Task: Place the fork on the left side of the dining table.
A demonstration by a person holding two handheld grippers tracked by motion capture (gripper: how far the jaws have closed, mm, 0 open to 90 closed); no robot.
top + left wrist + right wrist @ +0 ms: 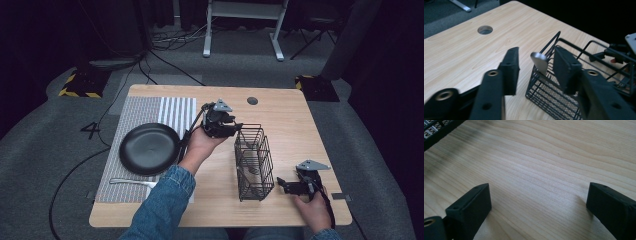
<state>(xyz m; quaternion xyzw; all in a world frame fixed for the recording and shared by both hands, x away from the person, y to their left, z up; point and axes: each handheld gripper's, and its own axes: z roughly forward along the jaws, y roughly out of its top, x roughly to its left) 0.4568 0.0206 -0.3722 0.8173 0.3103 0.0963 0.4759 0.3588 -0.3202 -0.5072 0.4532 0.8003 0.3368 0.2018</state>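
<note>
left gripper jaws apart around utensil handle in wire basket, ungripped; right gripper apart, idle; extraction pending.

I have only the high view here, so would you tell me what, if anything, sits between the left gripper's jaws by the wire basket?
Observer: In the left gripper view, the rounded end of a flat silver utensil handle stands between the jaws of the left gripper, rising out of a corner of the wire basket.
Operator: Thank you. Are the pads pressing on it?
Observer: It doesn't look so; there is a clear gap on one side, and the other pad is close but seems apart.
Operator: And the right gripper's jaws?
Observer: In the right gripper view, the right gripper stands wide open over the bare wooden table, with nothing between the jaws.
</note>
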